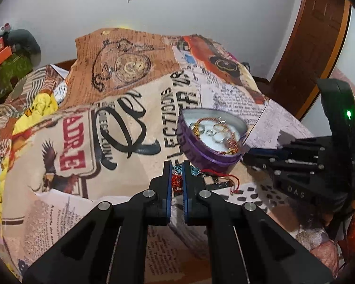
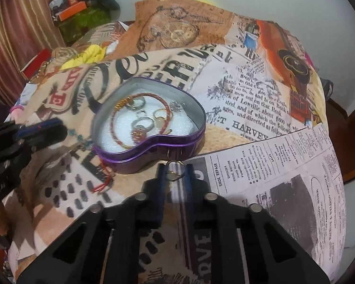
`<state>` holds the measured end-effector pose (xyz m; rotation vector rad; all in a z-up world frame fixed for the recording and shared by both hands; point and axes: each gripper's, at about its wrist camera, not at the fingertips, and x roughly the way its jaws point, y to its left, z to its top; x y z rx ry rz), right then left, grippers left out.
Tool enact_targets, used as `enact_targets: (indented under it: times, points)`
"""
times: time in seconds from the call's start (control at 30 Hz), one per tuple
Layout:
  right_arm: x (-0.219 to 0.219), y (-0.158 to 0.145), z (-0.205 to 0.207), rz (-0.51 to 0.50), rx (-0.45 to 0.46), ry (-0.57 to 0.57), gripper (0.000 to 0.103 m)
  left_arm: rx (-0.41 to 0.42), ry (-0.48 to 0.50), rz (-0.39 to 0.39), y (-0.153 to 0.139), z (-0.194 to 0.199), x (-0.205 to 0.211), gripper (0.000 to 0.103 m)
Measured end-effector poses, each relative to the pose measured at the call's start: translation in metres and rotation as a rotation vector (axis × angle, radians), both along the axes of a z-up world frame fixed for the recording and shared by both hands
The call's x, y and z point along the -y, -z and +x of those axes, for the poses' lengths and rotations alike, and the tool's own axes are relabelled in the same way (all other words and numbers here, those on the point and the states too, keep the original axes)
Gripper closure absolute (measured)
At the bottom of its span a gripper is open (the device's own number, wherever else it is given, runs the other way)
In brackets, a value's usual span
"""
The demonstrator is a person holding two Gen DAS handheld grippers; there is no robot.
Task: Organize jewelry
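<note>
A purple heart-shaped tin (image 2: 151, 146), lidless and padded with white foam, lay on a newsprint-patterned cloth (image 2: 260, 108) reading "HARVEY" and "SHOE REPAIR", holding a red cord bracelet (image 2: 139, 118) and several metal rings. The left gripper (image 1: 177, 179), its blue-padded jaws nearly closed, clamped a red beaded piece (image 1: 176, 181) just beside the tin's wall. The right gripper (image 2: 175, 172) pinched a thin gold-toned ring (image 2: 175, 171) at the tin's hinged edge, with bare cloth open to its right.
</note>
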<state>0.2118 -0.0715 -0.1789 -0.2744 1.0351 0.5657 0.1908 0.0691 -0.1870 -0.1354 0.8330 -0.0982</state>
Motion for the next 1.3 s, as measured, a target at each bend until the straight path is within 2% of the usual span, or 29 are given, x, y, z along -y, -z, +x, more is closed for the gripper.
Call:
enact_targets:
  times: [0.53, 0.73, 1.03, 1.3]
  points:
    - [0.017, -0.049, -0.018, 0.116, 0.097, 0.040, 0.095, 0.178, 0.009, 0.038, -0.078, -0.010, 0.014, 0.097]
    - [0.020, -0.072, -0.019, 0.166, 0.155, 0.048, 0.095, 0.231, -0.002, 0.036, -0.096, -0.006, 0.018, 0.097]
    - [0.017, -0.085, -0.011, 0.202, 0.199, 0.050, 0.095, 0.227, -0.028, 0.024, -0.092, 0.013, 0.015, 0.097]
    - [0.010, -0.068, 0.001, 0.193, 0.165, 0.034, 0.095, 0.164, -0.054, 0.024, -0.063, 0.037, 0.012, 0.097]
